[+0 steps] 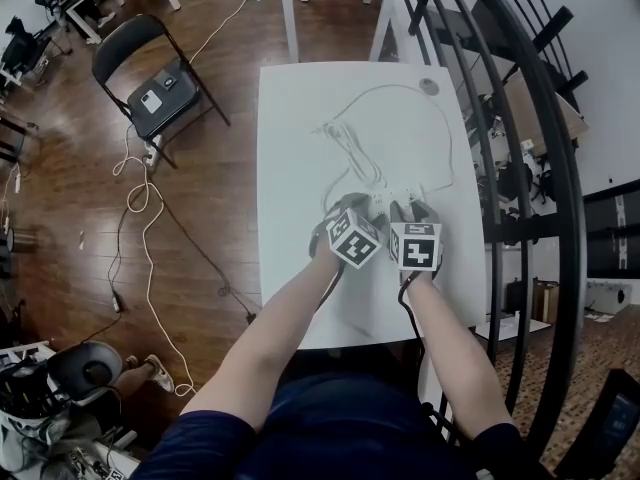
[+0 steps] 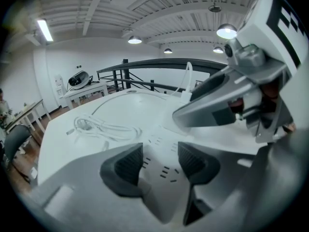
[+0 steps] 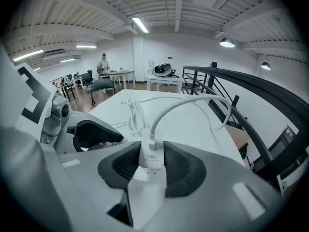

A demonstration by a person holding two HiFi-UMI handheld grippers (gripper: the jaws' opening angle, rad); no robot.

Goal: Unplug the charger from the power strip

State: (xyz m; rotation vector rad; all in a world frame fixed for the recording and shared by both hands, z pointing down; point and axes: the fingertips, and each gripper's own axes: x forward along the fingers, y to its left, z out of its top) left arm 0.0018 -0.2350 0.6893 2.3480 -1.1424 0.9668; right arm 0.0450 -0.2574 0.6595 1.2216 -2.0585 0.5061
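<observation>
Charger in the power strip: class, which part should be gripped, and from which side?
Probably best to grip the charger by its flat side faces, coming from above, in line with its upright body. The cable leaves its top end, so fingers on the sides clear it, as on the right gripper. Pull straight off the power strip.

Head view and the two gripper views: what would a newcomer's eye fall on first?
First, the white charger, marked 100W, pinched between the pads of the right tool, its cable arching away over the white table. Next, the left tool close beside it, gripping the end of the white power strip.
</observation>
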